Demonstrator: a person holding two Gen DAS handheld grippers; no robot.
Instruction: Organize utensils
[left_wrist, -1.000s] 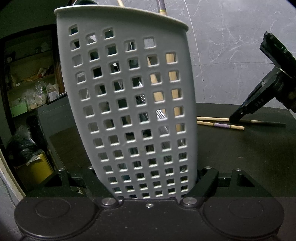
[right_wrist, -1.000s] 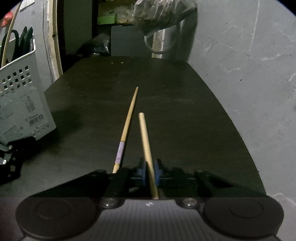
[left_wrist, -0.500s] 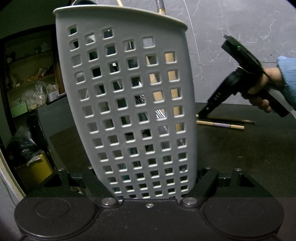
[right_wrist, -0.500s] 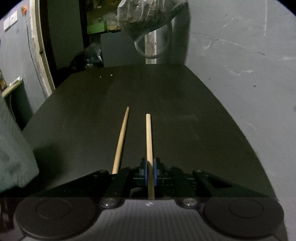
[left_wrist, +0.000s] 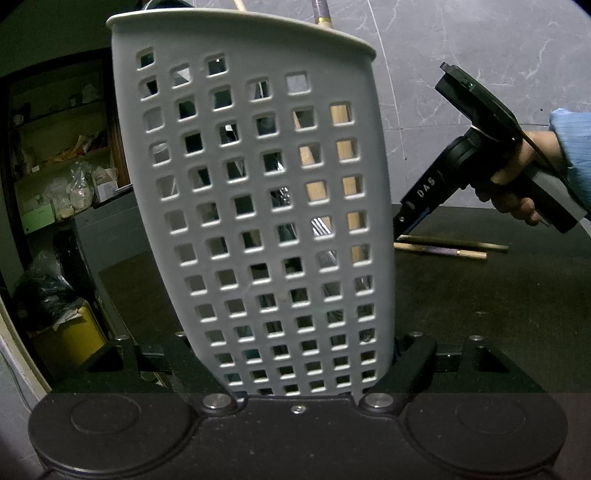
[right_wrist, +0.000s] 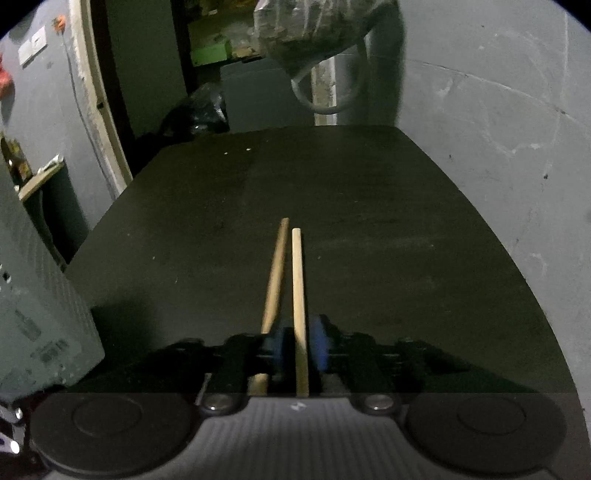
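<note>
Left gripper (left_wrist: 299, 373) pinches basket (left_wrist: 258, 206) to steady it — right gripper (right_wrist: 298, 349), jaws just opening, straddles chopstick (right_wrist: 297, 291) lower centre, pads clear.

— Where did the left wrist camera look?
— Close against the perforated utensil basket (left_wrist: 258, 206), facing right.
— The right one?
— Low over the dark table (right_wrist: 369, 206); both showed the chopsticks (left_wrist: 443, 247).
</note>
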